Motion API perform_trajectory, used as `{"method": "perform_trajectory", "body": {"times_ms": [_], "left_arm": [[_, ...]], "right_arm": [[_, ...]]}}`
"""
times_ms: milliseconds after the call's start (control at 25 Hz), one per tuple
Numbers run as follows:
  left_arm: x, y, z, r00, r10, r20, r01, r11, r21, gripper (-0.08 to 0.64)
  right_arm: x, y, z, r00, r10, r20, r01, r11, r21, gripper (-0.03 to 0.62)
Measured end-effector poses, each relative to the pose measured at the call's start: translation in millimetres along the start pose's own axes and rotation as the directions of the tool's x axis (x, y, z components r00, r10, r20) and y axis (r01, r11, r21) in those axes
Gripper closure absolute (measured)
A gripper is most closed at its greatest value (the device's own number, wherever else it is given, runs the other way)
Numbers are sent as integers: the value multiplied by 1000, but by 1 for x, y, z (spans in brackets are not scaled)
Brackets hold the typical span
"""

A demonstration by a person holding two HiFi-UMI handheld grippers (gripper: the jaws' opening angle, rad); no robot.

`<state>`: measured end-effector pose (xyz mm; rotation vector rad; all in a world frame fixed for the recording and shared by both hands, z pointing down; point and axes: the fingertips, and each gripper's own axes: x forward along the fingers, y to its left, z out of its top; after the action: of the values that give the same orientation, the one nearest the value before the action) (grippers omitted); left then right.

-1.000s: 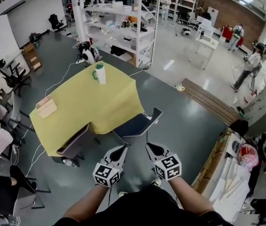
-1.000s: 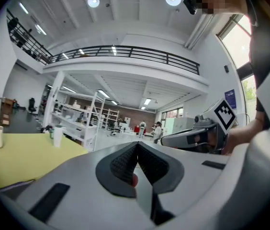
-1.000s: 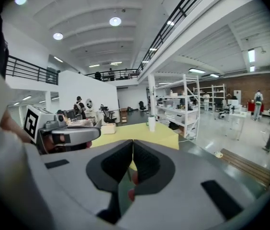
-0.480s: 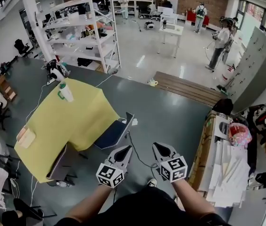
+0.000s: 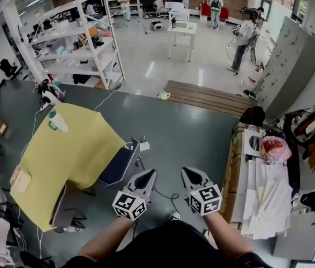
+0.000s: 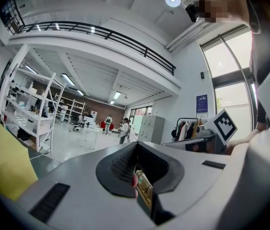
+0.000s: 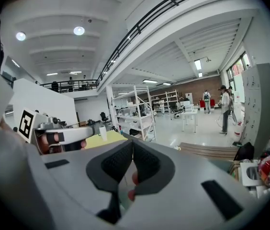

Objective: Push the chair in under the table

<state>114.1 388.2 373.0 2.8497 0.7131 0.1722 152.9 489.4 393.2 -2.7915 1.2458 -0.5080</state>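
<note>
The table (image 5: 74,149) under a yellow cloth stands at the left of the head view. A chair (image 5: 118,163) with a dark blue seat sits at its right side, seat partly under the cloth. My left gripper (image 5: 148,175) and right gripper (image 5: 187,173) are held side by side in front of me, to the right of the chair and apart from it. Both are shut with nothing between the jaws. In the left gripper view the shut gripper (image 6: 135,164) points past the cloth's edge (image 6: 1,164). The right gripper (image 7: 131,163) view shows the yellow table (image 7: 101,139) far off.
A second, grey chair (image 5: 62,205) stands at the table's near side. A cup (image 5: 57,121) is on the cloth. A cable (image 5: 166,194) lies on the floor by my feet. A cluttered desk (image 5: 261,205) is close on the right. Shelving (image 5: 74,38), a wooden platform (image 5: 208,96) and people (image 5: 241,35) are farther back.
The head view has swung to the right, so the table and chair now sit farther left. Both grippers stayed shut and side by side in front of me.
</note>
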Motion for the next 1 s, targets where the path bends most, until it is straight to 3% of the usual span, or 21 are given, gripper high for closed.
{"method": "perform_trajectory", "body": {"times_ms": [560, 1000], "left_arm": [[74, -1, -8, 999, -2, -32, 3, 1000, 21, 552], [103, -2, -8, 998, -22, -64, 24, 999, 30, 552]], "right_arm": [[2, -81, -4, 998, -55, 1, 55, 997, 47, 577], [-2, -116, -8, 995, -103, -6, 104, 991, 90, 577]]}}
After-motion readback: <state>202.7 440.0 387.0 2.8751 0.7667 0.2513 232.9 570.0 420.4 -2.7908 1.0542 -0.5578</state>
